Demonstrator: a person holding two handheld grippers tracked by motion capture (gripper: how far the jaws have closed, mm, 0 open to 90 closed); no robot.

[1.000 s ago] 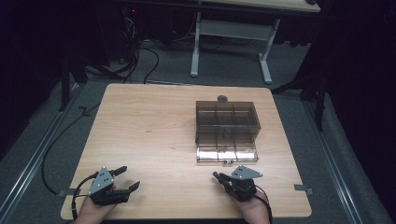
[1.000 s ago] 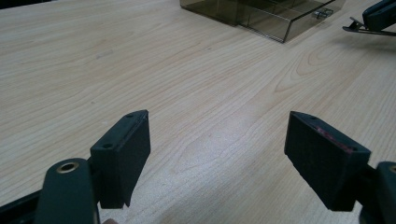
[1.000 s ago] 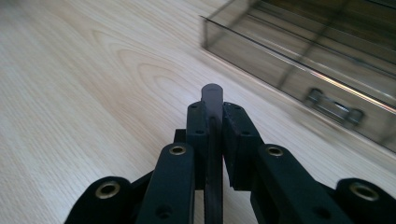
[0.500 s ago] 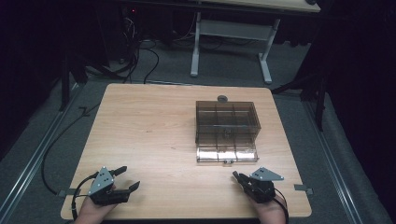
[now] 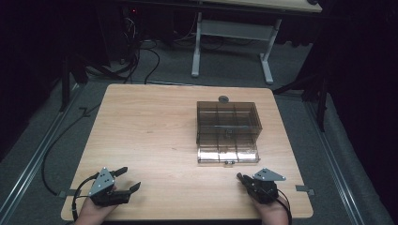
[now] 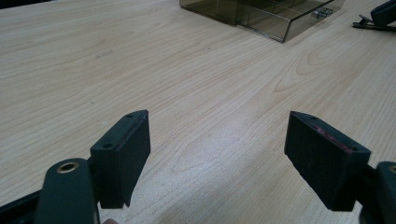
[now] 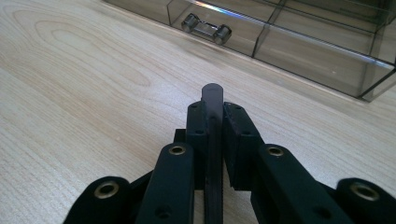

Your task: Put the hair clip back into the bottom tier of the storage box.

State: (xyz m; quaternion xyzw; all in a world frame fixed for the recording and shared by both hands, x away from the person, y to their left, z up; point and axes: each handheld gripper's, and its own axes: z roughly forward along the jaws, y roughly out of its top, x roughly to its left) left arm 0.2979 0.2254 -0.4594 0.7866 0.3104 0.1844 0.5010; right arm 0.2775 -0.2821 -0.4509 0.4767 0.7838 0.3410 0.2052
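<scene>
A smoky see-through compartment box (image 5: 227, 129) stands right of the table's middle, its small metal latch (image 7: 207, 28) on the near side. My right gripper (image 5: 241, 179) lies near the front edge just below the box, pointing toward it. Its jaws are shut on a thin dark flat strip (image 7: 212, 93) whose rounded end sticks out past the pads. My left gripper (image 5: 130, 178) rests at the front left corner, open, with bare wood between its pads (image 6: 122, 154). From the left gripper view the box (image 6: 261, 14) is far off at the top right.
The light wooden table (image 5: 150, 126) has wide bare room left of the box. A small dark round thing (image 5: 223, 99) sits at the far edge behind the box. Cables and a white desk frame (image 5: 232, 33) lie on the floor beyond.
My right hand has slid to the right along the front edge, from under the box's middle to under its right end. The left hand has kept still.
</scene>
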